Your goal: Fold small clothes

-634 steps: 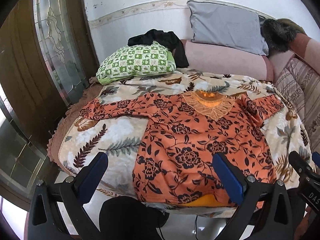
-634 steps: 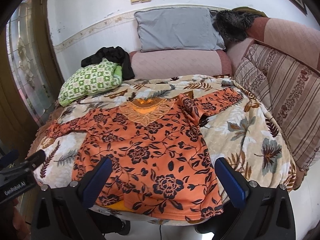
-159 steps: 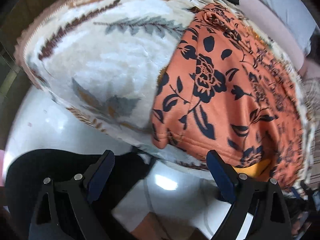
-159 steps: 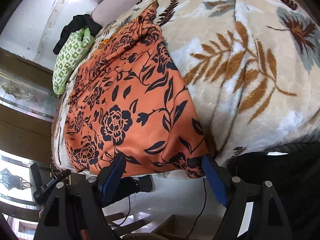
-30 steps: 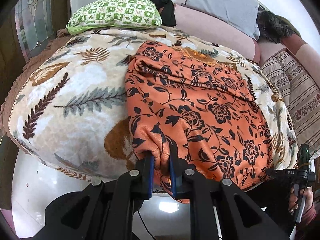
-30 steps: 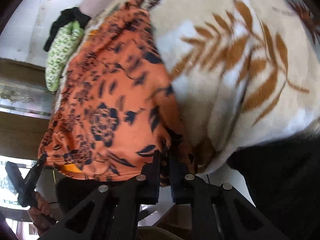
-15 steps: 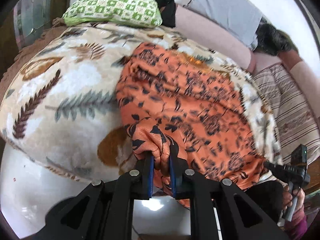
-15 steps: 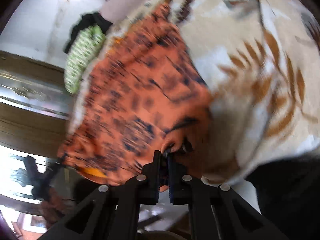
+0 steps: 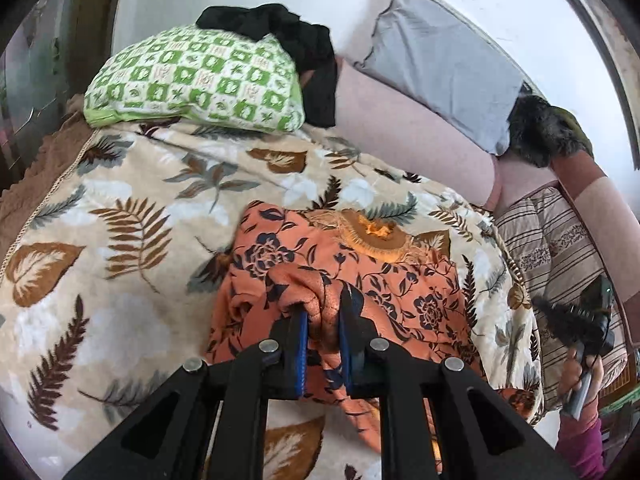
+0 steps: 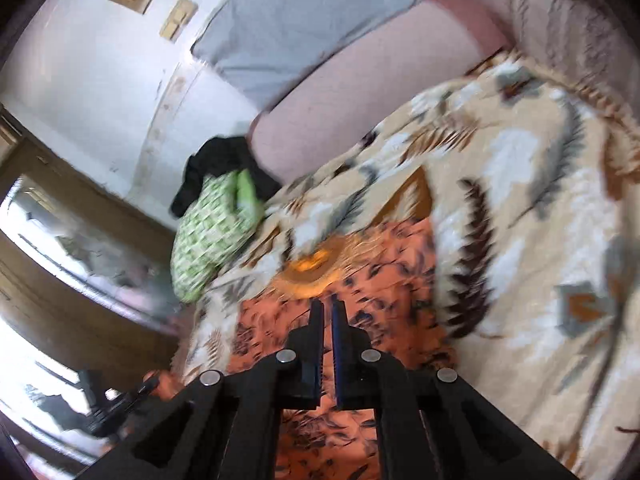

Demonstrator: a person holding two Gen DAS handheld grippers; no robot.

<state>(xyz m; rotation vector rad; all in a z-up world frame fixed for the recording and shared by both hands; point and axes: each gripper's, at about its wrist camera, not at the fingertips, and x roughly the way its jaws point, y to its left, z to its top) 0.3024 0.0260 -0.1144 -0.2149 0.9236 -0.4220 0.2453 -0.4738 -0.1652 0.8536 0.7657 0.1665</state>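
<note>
Both grippers carry the orange black-flowered fleece top's [image 9: 404, 280] hem toward its embroidered collar [image 9: 374, 238], ahead of the fingers: the left gripper [image 9: 323, 320] clenches bunched hem; the right gripper [image 10: 326, 312] is closed, its catch unclear. Next: lay the hem down by the collar.

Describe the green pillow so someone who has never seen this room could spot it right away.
Look at the bed covered by the cream leaf-print blanket. At its far corner by the wall lies the green pillow, with a black garment draped over its top edge. Unlike the plain grey pillow beside it, it has a green-and-white check.
</note>
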